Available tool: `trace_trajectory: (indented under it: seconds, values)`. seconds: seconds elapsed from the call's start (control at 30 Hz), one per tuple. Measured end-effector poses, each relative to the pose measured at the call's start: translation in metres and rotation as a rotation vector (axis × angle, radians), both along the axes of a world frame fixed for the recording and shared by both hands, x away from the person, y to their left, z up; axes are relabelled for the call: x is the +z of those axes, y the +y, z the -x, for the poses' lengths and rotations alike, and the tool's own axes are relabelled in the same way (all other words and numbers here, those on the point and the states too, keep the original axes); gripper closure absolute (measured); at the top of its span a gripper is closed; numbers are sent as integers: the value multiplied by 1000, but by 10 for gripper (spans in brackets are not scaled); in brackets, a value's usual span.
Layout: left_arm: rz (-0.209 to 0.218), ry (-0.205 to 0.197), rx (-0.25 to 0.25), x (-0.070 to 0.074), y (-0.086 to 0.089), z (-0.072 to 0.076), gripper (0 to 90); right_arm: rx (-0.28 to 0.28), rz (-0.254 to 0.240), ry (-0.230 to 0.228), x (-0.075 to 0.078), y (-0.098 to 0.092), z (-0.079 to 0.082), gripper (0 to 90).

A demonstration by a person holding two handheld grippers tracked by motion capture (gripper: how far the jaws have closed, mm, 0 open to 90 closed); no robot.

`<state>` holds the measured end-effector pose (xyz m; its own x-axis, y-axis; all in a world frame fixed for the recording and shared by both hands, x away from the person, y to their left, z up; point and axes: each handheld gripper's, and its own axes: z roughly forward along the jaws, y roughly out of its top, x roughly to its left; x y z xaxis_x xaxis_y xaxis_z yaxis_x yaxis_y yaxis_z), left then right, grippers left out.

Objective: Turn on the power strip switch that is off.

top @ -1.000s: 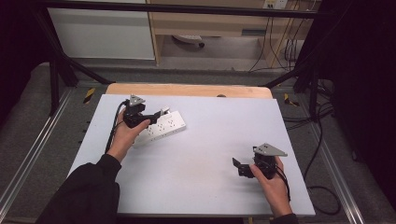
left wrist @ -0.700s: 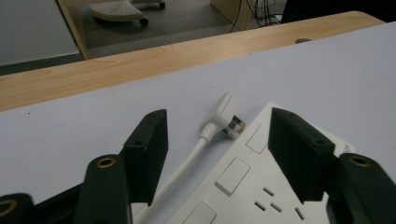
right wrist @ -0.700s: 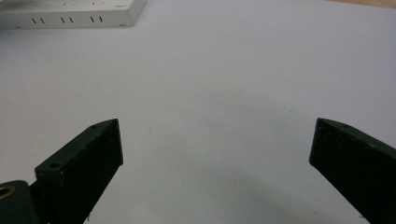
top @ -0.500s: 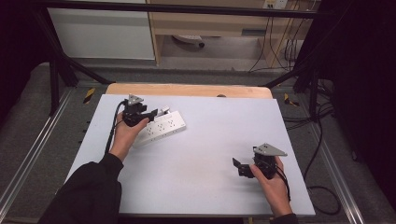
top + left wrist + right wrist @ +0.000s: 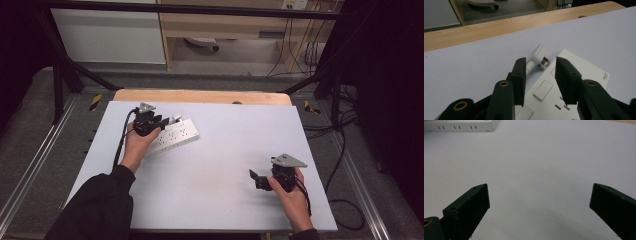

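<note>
High view first: nearest the person, the right hand (image 5: pixel 292 192) rests low on the white table top (image 5: pixel 220 170), close to the near edge and not far from the right edge. Its right gripper (image 5: pixel 257 180) points left across the surface, level with it, jaws spread wide and holding nothing. A broad bare stretch of table lies between this hand and the other, and bare surface runs on toward the far right corner.

Farther off, the left forearm in a dark sleeve (image 5: pixel 100 210) reaches up the left side, and the left hand (image 5: pixel 135 145) carries the left gripper (image 5: pixel 162 121) over the near end of a white power strip (image 5: pixel 175 137). The strip lies flat and slanted, near the far-left part of the table, with room between it and the left edge. In the left gripper view, the jaws have just been closing and stand partly open above the strip's sockets; a white plug (image 5: pixel 537 56) lies beyond their tips at the strip's end, and the pads press on nothing.

Beyond the white top runs a wooden edge (image 5: pixel 200 96), then the floor.
</note>
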<state>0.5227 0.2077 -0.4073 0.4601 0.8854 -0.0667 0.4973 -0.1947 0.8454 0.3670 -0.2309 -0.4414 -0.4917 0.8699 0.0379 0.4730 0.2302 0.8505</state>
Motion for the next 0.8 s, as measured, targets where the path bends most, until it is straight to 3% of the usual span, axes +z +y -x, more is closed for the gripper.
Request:
trace_trajectory:
  seconds: [0.17,0.8]
  values:
    - [-7,-10,-8,-1,0,-1,697,2,4,-2,0,0,0,32]
    - [-28,43,-40,-12,-3,-4,851,-1,5,-1,0,-1,0,32]
